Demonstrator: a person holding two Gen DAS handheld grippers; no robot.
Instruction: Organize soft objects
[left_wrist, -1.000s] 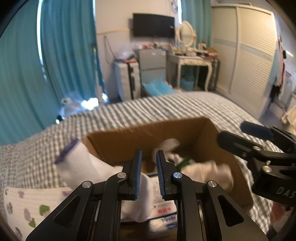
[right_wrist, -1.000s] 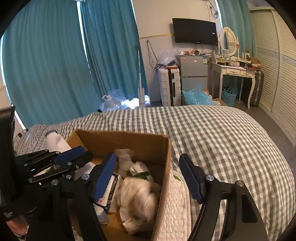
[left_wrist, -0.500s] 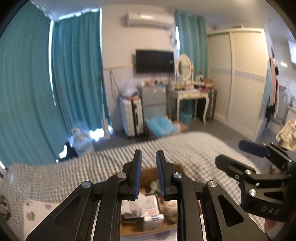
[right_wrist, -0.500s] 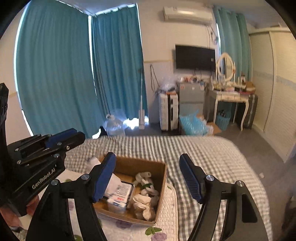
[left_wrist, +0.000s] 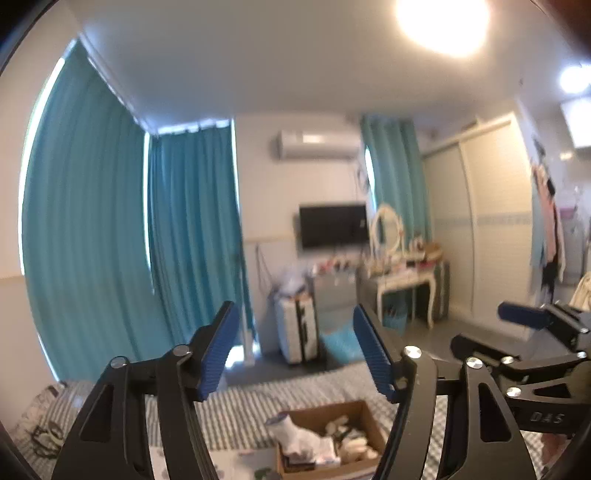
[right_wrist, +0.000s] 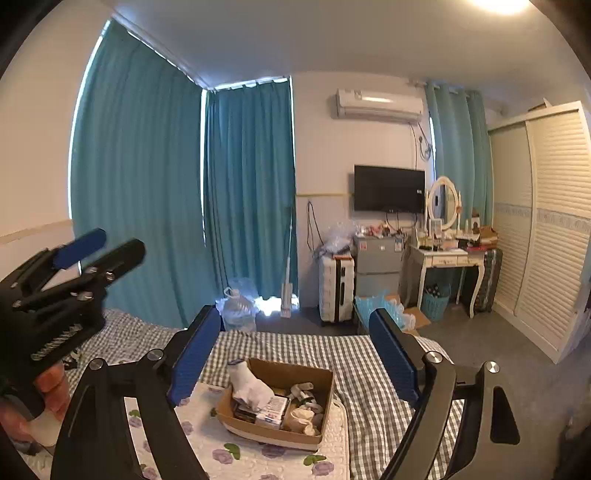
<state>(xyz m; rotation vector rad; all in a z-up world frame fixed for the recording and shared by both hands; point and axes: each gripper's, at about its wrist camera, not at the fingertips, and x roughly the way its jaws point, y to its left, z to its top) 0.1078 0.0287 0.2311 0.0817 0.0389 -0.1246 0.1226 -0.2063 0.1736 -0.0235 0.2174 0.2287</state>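
Observation:
A brown cardboard box (right_wrist: 321, 402) sits on the bed, far below both grippers. It holds a white sock with a purple cuff (right_wrist: 248, 384), tissue packs (right_wrist: 271, 408) and several rolled soft items (right_wrist: 303, 410). The box also shows in the left wrist view (left_wrist: 373, 430), with the sock (left_wrist: 291, 432) at its left side. My left gripper (left_wrist: 295, 350) is open and empty, raised high. My right gripper (right_wrist: 293, 354) is open and empty, also raised high above the bed.
The bed has a grey checked cover (right_wrist: 365, 369) and a white floral quilted mat (right_wrist: 207, 443) under the box. Teal curtains (right_wrist: 166, 206), a white suitcase (right_wrist: 336, 288), a dressing table (right_wrist: 450, 266) and a wardrobe (right_wrist: 554, 229) stand beyond the bed.
Both grippers have risen far up and back from the box. The left gripper's jaws, nearly closed before, now stand wide apart. The sock stays in the box.

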